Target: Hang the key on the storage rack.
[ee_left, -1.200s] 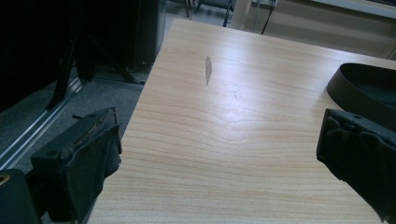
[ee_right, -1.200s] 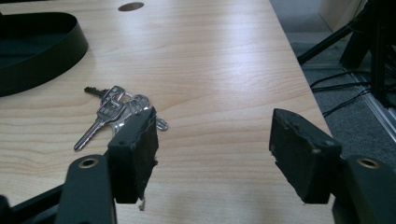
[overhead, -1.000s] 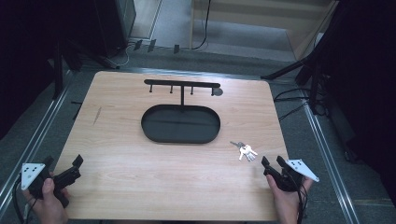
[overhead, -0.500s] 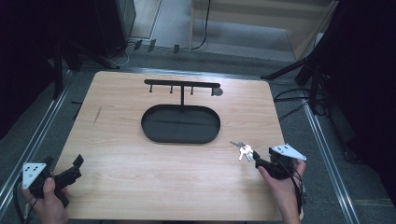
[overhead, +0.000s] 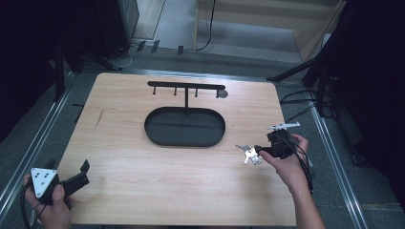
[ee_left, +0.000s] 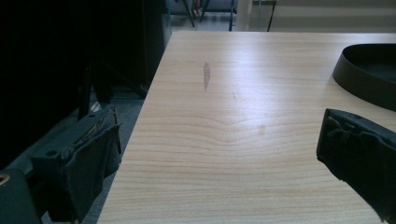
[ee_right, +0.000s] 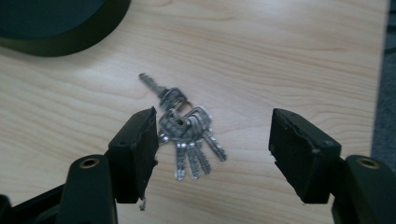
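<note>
Keys [ee_right: 187, 133] lay flat on the table [overhead: 143, 191], a bunch on a ring, just off the right end of the oval tray [overhead: 185, 126] and apart from its rim. In the right gripper view they were fanned out, one key pointing toward the tray and the rest splayed toward the camera, so the ring and key heads formed the thickest lump in the middle.

Low over them was the right gripper [ee_right: 212, 140], its jaws spread wide and nothing between the pads. One jaw stood at the edge of the bunch, the other well clear on bare wood. That offset suggested the bunch was not yet centred between the jaws; the wide spread probably gave room to straddle the whole fan before closing. In the high view the right gripper [overhead: 258, 151] came in from the table's right edge, pointing left at the keys [overhead: 249, 154].

At the near left corner, the left gripper [overhead: 83, 172] was also unclenched and empty, likely parked out of the way. Behind the tray rose a rack [overhead: 186, 87] with small hooks, a likely place for the bunch, though that was only a guess.
</note>
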A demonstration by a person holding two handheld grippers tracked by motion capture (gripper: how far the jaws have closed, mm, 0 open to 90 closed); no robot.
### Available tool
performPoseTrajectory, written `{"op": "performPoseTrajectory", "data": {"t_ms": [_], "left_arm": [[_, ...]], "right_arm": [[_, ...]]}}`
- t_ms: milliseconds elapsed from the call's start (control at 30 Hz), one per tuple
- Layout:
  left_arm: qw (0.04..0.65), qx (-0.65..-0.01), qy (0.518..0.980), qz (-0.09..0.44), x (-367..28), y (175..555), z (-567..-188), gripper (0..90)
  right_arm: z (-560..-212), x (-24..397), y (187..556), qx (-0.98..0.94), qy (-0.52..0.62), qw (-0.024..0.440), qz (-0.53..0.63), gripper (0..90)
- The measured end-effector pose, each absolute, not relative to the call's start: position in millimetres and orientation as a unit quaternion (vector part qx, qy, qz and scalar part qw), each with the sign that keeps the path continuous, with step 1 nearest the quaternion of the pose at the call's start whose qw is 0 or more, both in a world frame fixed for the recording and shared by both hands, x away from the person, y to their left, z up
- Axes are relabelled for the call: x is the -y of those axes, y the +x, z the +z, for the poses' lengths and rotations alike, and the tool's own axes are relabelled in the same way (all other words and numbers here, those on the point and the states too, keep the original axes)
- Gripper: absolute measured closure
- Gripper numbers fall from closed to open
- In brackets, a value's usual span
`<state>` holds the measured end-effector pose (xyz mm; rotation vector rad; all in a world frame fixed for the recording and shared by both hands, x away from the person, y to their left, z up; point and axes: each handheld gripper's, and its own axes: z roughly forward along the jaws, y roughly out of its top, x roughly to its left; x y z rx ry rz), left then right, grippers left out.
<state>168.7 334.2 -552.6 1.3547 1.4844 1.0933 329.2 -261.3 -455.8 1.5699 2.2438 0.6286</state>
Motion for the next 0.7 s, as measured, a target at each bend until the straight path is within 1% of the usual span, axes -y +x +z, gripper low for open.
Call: {"op": "performPoseTrajectory", "data": {"t_ms": [33,100,133,167,200,233,267,300,400,500,533,633,667,700], "left_arm": [[0.414,-0.591,0.539,0.435,-334,169,-553,0.4],[0.408,-0.601,0.531,0.436,-335,168,-552,0.4],[0.408,-0.610,0.519,0.438,-336,168,-553,0.4],[0.408,-0.610,0.519,0.438,-336,168,-553,0.4],[0.404,-0.613,0.516,0.441,-336,168,-553,0.4],[0.404,-0.613,0.516,0.441,-336,168,-553,0.4],[0.407,-0.610,0.517,0.441,-337,167,-553,0.4],[0.407,-0.610,0.517,0.441,-337,167,-553,0.4],[0.407,-0.608,0.517,0.444,-337,166,-553,0.4],[0.405,-0.606,0.520,0.445,-335,166,-553,0.4],[0.406,-0.601,0.528,0.442,-335,167,-553,0.4],[0.409,-0.598,0.534,0.435,-335,167,-552,0.4],[0.407,-0.598,0.538,0.433,-335,168,-552,0.4],[0.407,-0.598,0.538,0.433,-335,168,-552,0.4]], "right_arm": [[-453,257,334,-0.797,0.546,0.156,0.205,32.1],[-450,250,339,-0.805,0.540,0.164,0.182,31.5],[-449,248,342,-0.805,0.542,0.163,0.175,30.2],[-449,248,342,-0.805,0.542,0.163,0.175,30.2],[-448,245,347,-0.805,0.548,0.149,0.171,28.8],[-448,245,347,-0.805,0.548,0.149,0.171,28.8],[-451,243,352,-0.810,0.550,0.129,0.158,26.2],[-451,243,352,-0.810,0.550,0.129,0.158,26.2],[-460,241,360,-0.820,0.549,0.102,0.123,21.2],[-467,238,364,-0.824,0.550,0.089,0.102,19.4],[-472,237,367,-0.822,0.556,0.075,0.092,18.4],[-478,235,370,-0.823,0.558,0.068,0.085,17.0],[-484,232,372,-0.826,0.555,0.068,0.078,14.2],[-484,232,372,-0.826,0.555,0.068,0.078,14.2]]}}
